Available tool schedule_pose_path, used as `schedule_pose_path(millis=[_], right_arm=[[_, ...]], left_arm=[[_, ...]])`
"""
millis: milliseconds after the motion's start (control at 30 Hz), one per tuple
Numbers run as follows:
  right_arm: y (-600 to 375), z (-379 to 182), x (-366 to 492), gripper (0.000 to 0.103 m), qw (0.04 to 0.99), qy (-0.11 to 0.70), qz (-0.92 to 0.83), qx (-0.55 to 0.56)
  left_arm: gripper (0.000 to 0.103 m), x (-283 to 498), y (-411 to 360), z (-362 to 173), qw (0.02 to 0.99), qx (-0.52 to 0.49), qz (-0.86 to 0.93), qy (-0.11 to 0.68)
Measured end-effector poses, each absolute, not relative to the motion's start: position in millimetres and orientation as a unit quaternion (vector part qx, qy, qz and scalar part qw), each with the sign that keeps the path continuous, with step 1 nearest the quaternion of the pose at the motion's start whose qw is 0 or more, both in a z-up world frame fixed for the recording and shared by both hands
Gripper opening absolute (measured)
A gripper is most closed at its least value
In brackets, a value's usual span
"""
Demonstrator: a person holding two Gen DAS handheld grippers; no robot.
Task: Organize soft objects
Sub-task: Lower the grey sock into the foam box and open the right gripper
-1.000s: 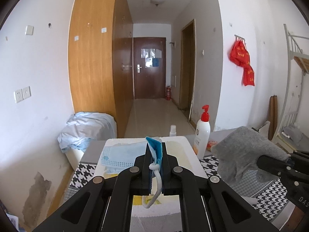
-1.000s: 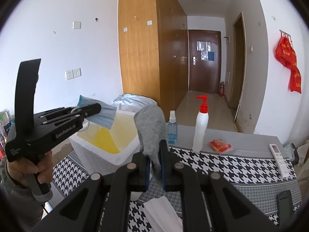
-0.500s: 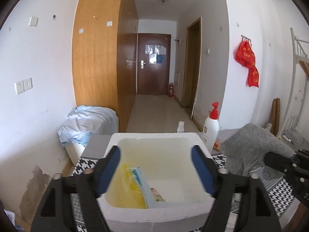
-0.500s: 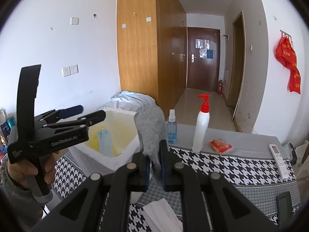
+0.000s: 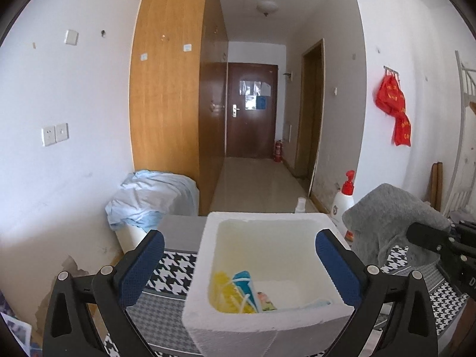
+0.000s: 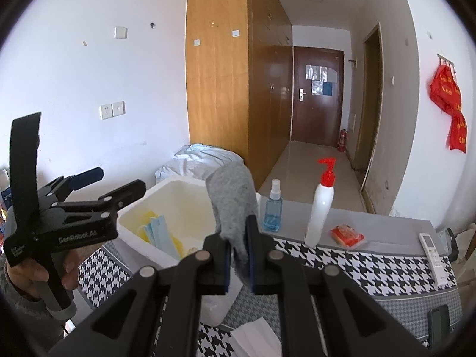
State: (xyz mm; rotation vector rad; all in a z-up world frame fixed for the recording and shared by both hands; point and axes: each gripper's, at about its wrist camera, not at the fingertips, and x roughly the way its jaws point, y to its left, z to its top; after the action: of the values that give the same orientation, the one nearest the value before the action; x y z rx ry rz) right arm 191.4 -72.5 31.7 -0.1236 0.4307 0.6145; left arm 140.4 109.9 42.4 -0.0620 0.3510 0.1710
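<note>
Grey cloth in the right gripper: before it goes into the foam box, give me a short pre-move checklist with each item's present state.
1. Right gripper shut on the grey cloth: ok, cloth pinched between the fingers.
2. Left gripper released: ok, its jaws have just been opening and nothing is between them.
3. Blue face mask inside the foam box: ok, it lies against the yellow item.
4. Free space in the box: ok, bare floor shows on its right side.
5. Left gripper clear of the drop path: not ok, its fingers straddle the box.
6. Cloth hanging free of the spray bottle: cannot tell.

The houndstooth-covered table (image 6: pixel 372 270) carries a foam box (image 6: pixel 139 239) — plus spray bottle (image 6: pixel 272 208), pump bottle (image 6: pixel 321 208), remote (image 6: pixel 433 251).
</note>
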Motion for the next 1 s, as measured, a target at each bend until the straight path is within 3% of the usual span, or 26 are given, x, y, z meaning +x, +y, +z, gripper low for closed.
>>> schedule_pose_path(millis=[1000], right_arm=[[-19,34,201,0.012,0.912,0.227,0.333,-0.074]], left_arm=[[0.102,100,143,41,0.981,-0.038,0.112,0.156]])
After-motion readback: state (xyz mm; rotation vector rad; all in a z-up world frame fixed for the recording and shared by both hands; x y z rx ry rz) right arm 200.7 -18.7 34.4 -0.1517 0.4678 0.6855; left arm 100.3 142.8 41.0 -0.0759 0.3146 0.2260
